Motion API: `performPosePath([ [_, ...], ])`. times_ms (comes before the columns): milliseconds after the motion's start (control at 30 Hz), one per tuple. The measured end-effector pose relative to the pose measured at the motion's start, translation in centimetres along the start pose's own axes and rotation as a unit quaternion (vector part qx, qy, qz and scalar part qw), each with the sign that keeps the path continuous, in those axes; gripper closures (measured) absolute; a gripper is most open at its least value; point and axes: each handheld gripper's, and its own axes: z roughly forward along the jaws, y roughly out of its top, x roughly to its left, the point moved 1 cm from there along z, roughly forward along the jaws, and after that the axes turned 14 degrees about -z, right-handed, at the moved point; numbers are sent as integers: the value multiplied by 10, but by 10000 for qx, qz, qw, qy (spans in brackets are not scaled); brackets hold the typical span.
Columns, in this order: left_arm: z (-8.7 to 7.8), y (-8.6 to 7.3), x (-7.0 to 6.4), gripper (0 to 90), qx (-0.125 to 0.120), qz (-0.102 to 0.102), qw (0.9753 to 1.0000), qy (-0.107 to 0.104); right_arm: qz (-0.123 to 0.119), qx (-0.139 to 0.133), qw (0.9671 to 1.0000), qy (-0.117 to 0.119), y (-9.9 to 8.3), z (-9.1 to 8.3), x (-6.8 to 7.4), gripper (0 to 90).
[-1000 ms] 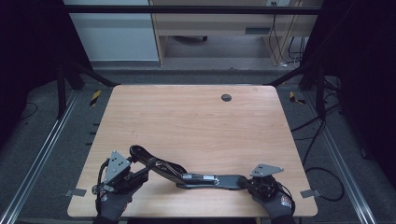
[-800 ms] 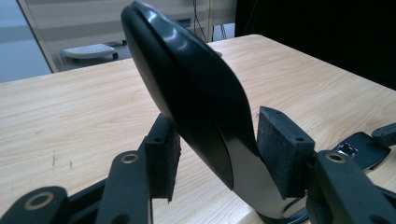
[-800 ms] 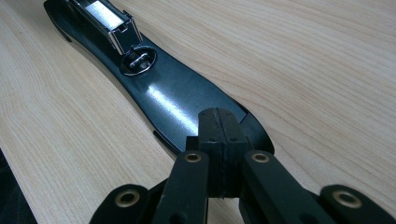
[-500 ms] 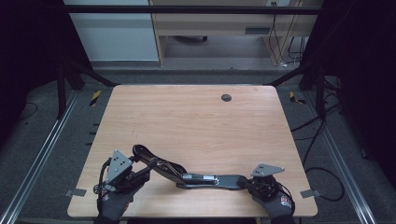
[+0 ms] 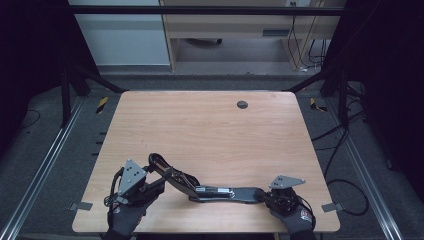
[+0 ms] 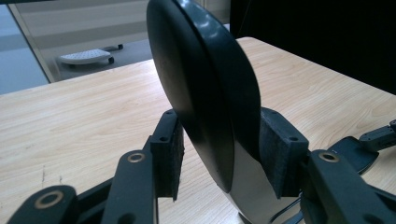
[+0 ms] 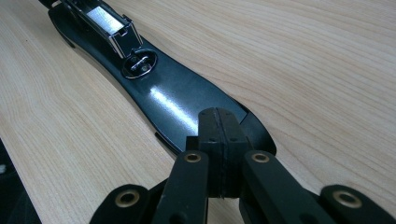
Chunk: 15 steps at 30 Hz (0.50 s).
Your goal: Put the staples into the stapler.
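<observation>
Your left hand-held gripper point(image 6: 219, 158) is clamped on the raised glossy black stapler arm point(image 6: 205, 88). Your right hand-held gripper point(image 7: 219, 140) is closed, pressing the flat black base point(image 7: 173, 102) onto the pale wooden worktop point(image 5: 210, 130) ahead. Risk: smooth plastic slips from the pads; base skids sideways if pressure eases.
</observation>
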Motion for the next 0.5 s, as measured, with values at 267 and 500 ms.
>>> performPosePath([
  [267,2,3,-7,540,-3,99,9999,-41,-20,-12,10000,12,0,0,0,900],
  [500,4,4,-12,546,-43,157,9998,-70,-14,-8,10000,17,0,0,0,900],
])
